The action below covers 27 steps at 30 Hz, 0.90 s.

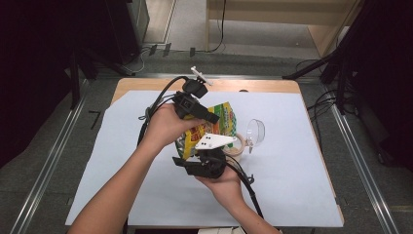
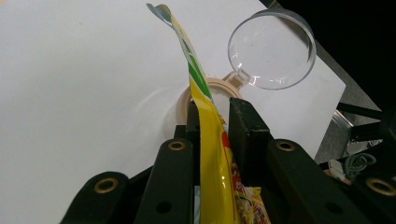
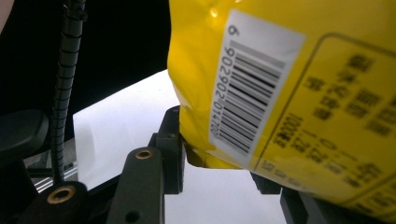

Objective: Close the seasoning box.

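While both hands hold it above the white paper sheet (image 1: 302,161), the yellow foil snack packet (image 1: 220,122) hangs between the two claws. The left gripper (image 2: 212,119) is clamped on the packet's thin upper edge, which runs on away from the jaws as a narrow strip. The right gripper (image 3: 217,161) pinches a lower corner beside the barcode label (image 3: 252,88). Its long axis runs from one claw to the other, so I judge pulling them apart would tear it. Below sit a beige round container (image 2: 212,88) and a clear plastic lid (image 2: 271,49).
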Each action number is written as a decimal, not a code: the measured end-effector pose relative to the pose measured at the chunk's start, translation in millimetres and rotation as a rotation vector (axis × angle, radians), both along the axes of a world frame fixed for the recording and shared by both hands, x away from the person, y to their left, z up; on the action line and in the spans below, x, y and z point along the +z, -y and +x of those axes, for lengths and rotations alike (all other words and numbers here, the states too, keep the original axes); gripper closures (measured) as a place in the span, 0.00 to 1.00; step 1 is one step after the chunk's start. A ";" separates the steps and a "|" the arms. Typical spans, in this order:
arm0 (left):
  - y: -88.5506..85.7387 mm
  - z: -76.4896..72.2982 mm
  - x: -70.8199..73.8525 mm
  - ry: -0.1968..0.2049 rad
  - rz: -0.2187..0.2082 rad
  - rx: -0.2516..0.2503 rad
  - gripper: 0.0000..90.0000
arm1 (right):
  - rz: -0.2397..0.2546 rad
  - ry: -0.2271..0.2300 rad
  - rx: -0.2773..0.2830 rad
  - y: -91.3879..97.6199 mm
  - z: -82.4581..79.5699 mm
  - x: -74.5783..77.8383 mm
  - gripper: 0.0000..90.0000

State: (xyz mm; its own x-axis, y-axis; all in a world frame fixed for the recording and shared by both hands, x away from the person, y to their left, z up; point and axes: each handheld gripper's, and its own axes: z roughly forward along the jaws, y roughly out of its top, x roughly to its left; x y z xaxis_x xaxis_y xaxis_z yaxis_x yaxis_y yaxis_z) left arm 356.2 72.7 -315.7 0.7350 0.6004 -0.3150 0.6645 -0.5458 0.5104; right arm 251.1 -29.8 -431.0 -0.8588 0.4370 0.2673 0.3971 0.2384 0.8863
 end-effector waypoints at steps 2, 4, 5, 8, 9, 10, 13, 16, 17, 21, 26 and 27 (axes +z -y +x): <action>0.0 0.1 -0.3 0.000 -0.003 0.000 0.88 | -0.003 -0.001 0.000 0.2 0.1 0.1 0.70; -0.1 0.0 -0.9 -0.001 -0.003 0.004 0.88 | -0.006 -0.002 0.001 0.3 0.3 -0.1 0.70; -0.6 0.2 -1.2 0.001 -0.002 0.000 0.88 | -0.010 0.000 0.003 0.4 0.5 -0.3 0.70; -0.8 0.1 -2.0 0.002 -0.005 0.001 0.88 | -0.019 0.009 0.003 0.6 1.3 -1.4 0.70; -0.9 0.2 -2.0 0.001 -0.006 0.001 0.88 | -0.019 0.008 0.005 0.7 1.3 -1.5 0.70; -1.1 0.2 -1.8 0.001 -0.006 0.002 0.88 | -0.018 0.008 0.004 0.5 1.1 -1.4 0.70; -1.6 -0.1 -1.5 0.002 -0.007 0.005 0.88 | -0.014 0.012 0.005 0.4 0.9 -1.0 0.70; -1.7 -0.2 -1.6 0.004 -0.002 0.002 0.88 | -0.015 0.011 0.005 0.1 0.8 -1.2 0.70; -1.9 -0.2 -1.6 0.005 -0.003 0.002 0.88 | -0.015 0.012 0.005 0.0 0.7 -1.2 0.70; -2.0 -0.6 -1.6 0.004 -0.007 0.004 0.88 | -0.016 0.014 0.006 -0.1 0.6 -1.2 0.70; -2.3 -0.5 -2.0 0.004 -0.006 0.004 0.88 | -0.017 0.014 0.007 -0.2 0.5 -1.2 0.70; -2.2 -0.5 -1.9 0.004 -0.008 0.004 0.88 | -0.017 0.014 0.007 -0.2 0.5 -1.2 0.70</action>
State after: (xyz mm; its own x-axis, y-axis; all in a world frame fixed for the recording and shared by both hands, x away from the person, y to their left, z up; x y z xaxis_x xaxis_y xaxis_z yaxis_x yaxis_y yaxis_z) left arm 355.7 74.9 -317.6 0.7338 0.6010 -0.3167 0.6647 -0.5388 0.5175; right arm 251.6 -29.6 -432.2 -0.8654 0.4353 0.2480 0.3834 0.2566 0.8872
